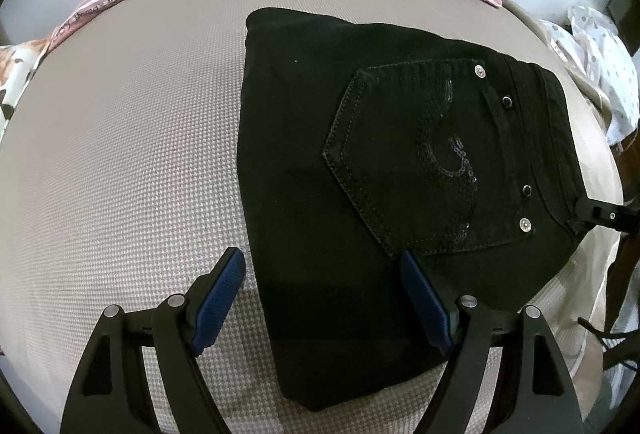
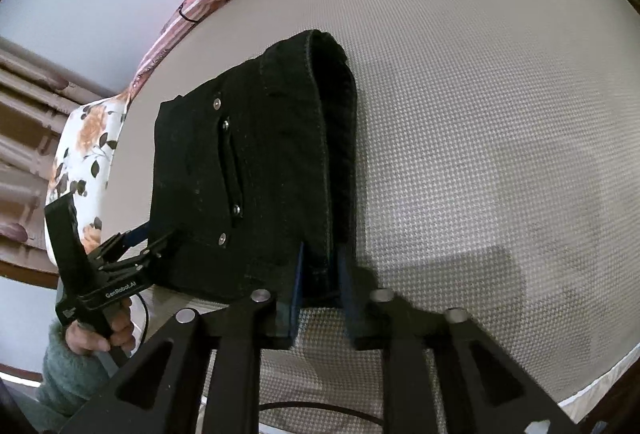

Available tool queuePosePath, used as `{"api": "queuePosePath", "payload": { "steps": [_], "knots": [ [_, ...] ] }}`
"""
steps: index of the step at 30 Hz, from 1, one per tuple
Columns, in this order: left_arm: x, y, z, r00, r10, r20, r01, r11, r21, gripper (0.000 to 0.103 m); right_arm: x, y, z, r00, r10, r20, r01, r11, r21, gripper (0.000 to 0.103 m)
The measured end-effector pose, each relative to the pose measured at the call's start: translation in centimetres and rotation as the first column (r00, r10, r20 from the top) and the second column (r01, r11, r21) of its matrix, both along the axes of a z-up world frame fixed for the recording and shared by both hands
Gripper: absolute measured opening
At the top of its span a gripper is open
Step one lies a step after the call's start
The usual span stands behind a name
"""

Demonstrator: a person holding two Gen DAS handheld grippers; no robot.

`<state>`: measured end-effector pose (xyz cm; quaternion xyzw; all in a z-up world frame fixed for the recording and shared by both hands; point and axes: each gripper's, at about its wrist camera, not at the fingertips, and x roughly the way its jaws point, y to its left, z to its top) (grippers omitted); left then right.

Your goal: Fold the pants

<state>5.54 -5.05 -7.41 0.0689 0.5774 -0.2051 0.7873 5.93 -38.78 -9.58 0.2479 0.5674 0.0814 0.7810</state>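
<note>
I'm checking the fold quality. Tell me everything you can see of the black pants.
The black pants look like denim, folded into a thick, compact stack lying on the woven beige bed cover. A back pocket with stitching, sequin trim and metal rivets faces up. The right gripper grips the waistband end; the left gripper is open, straddling a near edge.

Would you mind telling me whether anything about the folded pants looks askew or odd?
Nothing stands out: the black pants lie folded in a compact, tidy stack on the bed, back pocket up.
</note>
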Motion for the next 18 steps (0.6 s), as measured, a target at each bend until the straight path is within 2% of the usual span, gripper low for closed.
{"api": "queuePosePath", "payload": {
  "steps": [4,10,13,16,18],
  "knots": [
    [0.4,0.5,0.2,1.000,0.019,-0.021,-0.020,0.999,-0.036,0.080,0.0,-0.5,0.0,1.000,-0.022,-0.010,0.023,0.999,0.037,0.026],
    [1.2,1.6,2.0,0.998,0.054,0.017,-0.052,0.990,-0.129,0.080,0.6,-1.3,1.5,0.999,-0.038,0.025,0.037,0.999,0.037,0.027],
    [2.0,2.7,2.5,0.994,0.105,0.019,-0.100,0.981,-0.166,0.080,1.7,-1.8,2.2,0.996,-0.064,0.061,0.061,0.997,0.046,0.039],
    [3.0,3.8,2.1,0.988,0.155,-0.026,-0.157,0.969,-0.193,0.080,3.5,-2.2,1.9,0.995,-0.069,0.075,0.060,0.992,0.112,0.041],
    [3.5,4.4,1.8,0.981,0.182,-0.059,-0.191,0.959,-0.211,0.080,4.4,-2.0,1.7,0.996,-0.051,0.072,0.044,0.994,0.103,0.042]
  ]
}}
